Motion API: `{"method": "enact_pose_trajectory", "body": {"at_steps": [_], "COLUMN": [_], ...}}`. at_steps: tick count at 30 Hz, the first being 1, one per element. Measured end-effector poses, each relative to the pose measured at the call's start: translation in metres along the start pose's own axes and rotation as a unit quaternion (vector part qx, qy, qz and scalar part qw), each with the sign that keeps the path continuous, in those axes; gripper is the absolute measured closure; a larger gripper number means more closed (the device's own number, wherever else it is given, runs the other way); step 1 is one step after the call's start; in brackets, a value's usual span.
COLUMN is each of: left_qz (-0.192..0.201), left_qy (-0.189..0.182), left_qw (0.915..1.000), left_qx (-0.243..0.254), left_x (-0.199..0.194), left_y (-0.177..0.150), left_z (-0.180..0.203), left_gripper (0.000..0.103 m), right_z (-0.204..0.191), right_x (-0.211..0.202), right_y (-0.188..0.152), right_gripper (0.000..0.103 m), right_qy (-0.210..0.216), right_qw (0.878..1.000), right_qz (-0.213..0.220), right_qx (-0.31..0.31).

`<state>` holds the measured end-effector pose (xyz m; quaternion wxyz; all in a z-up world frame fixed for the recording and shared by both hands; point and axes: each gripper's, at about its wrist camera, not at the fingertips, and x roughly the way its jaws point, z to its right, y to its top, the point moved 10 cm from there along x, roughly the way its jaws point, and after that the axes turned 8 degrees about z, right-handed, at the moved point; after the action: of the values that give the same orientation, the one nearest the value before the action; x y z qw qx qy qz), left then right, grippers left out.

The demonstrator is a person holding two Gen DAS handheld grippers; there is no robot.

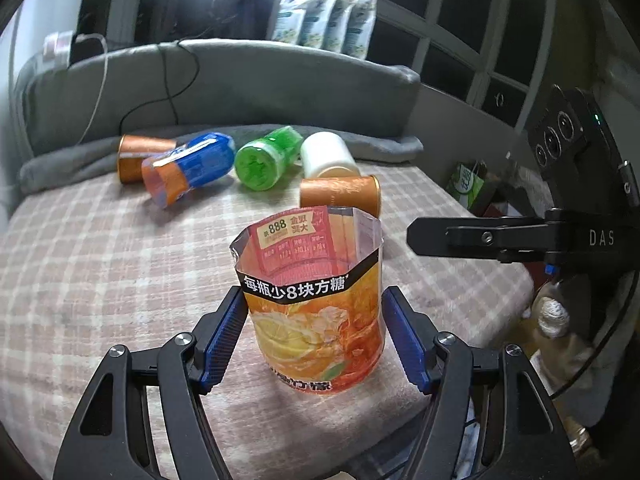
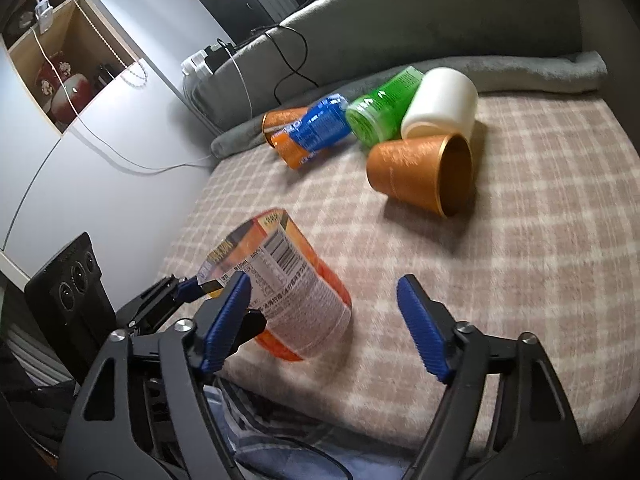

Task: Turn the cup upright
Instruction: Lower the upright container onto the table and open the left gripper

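At the left we see our left claw [image 1: 314,336] with its blue pads [image 1: 224,340] spread on either side of the orange lemon-tea cup [image 1: 316,300]; whether they touch it we cannot tell. The cup stands mouth up near the front edge of the checked bed [image 1: 100,260]. Farther back lie a blue cup [image 1: 192,166], a green cup [image 1: 266,158], a white cup [image 1: 328,156] and a copper cup [image 1: 340,192]. At the right, our right claw [image 2: 324,322] hangs wide open, gripping nothing.
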<state>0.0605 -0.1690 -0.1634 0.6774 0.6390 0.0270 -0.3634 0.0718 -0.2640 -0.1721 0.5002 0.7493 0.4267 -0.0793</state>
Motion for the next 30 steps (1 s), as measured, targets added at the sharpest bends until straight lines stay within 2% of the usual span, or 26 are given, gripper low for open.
{"method": "enact_pose_trajectory", "body": {"at_steps": [3, 5, 16, 23, 26, 30], "left_qz": [0.002, 0.002, -0.006, -0.028, -0.03, -0.015], "left_qy": [0.001, 0.001, -0.01, -0.023, -0.023, -0.014], "left_qw": [0.9999, 0.9999, 0.999, 0.9989, 0.999, 0.9997], "left_qx": [0.012, 0.014, 0.044, 0.031, 0.025, 0.011], "left_x": [0.0, 0.001, 0.007, 0.004, -0.002, -0.02], "left_y": [-0.003, -0.004, -0.015, -0.022, -0.025, -0.021], "left_z": [0.007, 0.01, 0.033, 0.034, 0.033, 0.027], "left_gripper": [0.034, 0.034, 0.034, 0.031, 0.029, 0.029], "right_z": [0.005, 0.009, 0.023, 0.024, 0.019, 0.009], "right_x": [-0.001, -0.002, -0.017, -0.036, -0.047, -0.066], "right_y": [-0.007, -0.011, -0.019, -0.018, -0.016, -0.011], "right_gripper": [0.043, 0.045, 0.045, 0.045, 0.045, 0.034], "right_qy": [0.0, -0.004, -0.029, -0.047, -0.068, -0.103], "right_qw": [1.0, 1.0, 1.0, 0.998, 0.996, 0.988], "right_qz": [-0.005, -0.006, 0.004, 0.032, 0.053, 0.093], "right_qx": [0.005, 0.007, 0.01, -0.008, -0.031, -0.067]}}
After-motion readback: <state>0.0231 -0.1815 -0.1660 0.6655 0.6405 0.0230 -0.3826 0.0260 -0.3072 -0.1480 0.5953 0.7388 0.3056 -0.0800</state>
